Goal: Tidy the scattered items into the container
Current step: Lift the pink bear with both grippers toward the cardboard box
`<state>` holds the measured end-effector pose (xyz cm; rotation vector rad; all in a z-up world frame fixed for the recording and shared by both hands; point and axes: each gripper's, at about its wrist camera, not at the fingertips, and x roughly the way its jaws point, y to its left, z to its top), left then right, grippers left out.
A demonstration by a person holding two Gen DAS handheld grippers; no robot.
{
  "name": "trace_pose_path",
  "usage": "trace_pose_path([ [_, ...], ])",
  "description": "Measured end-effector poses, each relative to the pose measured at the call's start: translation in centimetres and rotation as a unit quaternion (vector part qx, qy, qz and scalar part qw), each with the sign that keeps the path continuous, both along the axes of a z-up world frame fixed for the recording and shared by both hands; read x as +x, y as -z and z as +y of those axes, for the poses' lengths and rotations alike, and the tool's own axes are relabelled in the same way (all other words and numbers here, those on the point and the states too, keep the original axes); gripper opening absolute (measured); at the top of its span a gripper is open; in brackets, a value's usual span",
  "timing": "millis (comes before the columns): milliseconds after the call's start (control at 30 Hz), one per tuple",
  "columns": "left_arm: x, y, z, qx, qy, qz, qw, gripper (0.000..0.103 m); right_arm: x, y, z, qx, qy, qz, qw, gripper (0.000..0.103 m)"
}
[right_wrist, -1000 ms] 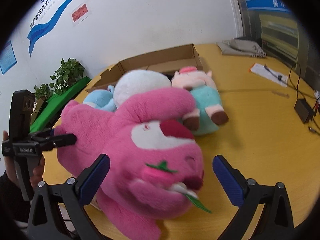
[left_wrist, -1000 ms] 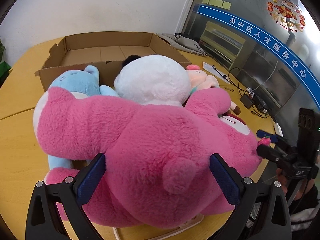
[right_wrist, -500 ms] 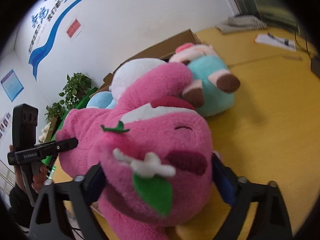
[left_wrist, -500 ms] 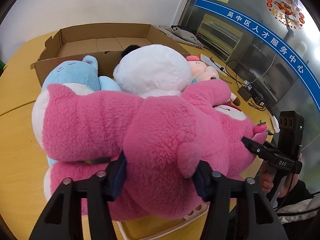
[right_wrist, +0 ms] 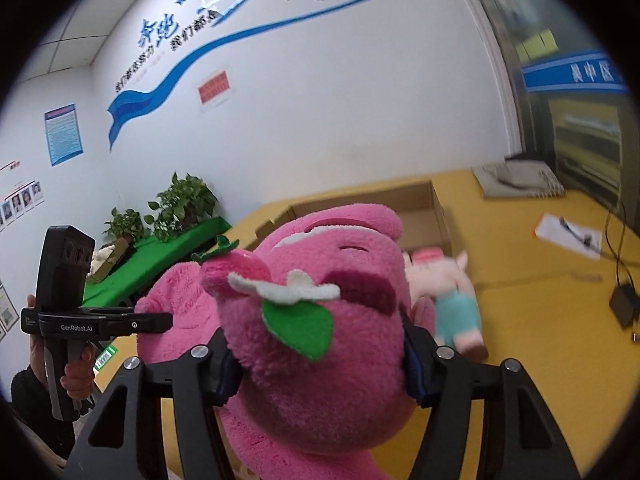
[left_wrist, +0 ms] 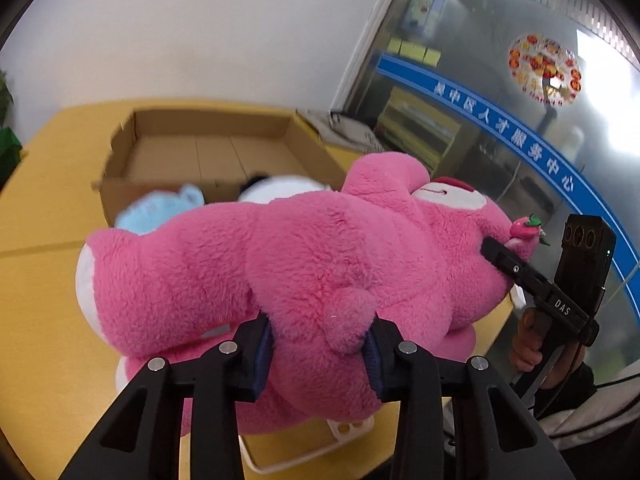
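— Left wrist view: where's the pink bear [left_wrist: 320, 264]?
— Above the yellow table [left_wrist: 36, 280], in front of the cardboard box [left_wrist: 208, 152]. The left gripper [left_wrist: 318, 346] is clamped on its rump.
— And the right gripper [right_wrist: 320, 364]?
— Squeezed tight around its head. The blue toy [left_wrist: 160, 208] and pig toy [right_wrist: 452, 292] lie by the box.

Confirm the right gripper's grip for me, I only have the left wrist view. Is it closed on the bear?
Observer: Yes. The right gripper is shut on the pink bear plush, one pad on each side of its head.
Operator: Any toys outside the box that I can't see?
Observer: A pink pig plush in a teal outfit lies on the yellow table, beside the cardboard box.
Operator: Clutter on that side?
Observer: A black adapter with a cable sits further right, apart from the pig.
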<state>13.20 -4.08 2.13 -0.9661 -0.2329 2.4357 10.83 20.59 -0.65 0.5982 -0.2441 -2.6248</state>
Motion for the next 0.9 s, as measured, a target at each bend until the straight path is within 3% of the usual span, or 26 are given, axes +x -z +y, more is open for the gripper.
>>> trace_pose_path([
  [233, -7.0, -6.2, -1.9, -0.015, -0.038, 0.053, 0.9977, 0.040, -7.1, -6.1, -2.8, 0.012, -0.016, 0.061, 0.998, 0.062],
  [567, -20.8, -12.5, -3.0, -0.023, -0.058, 0.103, 0.9928, 0.040, -19.8, -12.1, -4.7, -0.016, -0.015, 0.101, 0.995, 0.062],
  [700, -29.1, -12.1, -5.6, -0.034, -0.049, 0.096, 0.9936, 0.040, -25.3, -11.9, -4.4, -0.035, -0.001, 0.094, 0.995, 0.062],
  [900, -42.4, -8.3, -9.3, -0.039, -0.046, 0.058, 0.9965, 0.040, -34.3, -9.4, -3.8, -0.060, 0.029, 0.061, 0.996, 0.062],
])
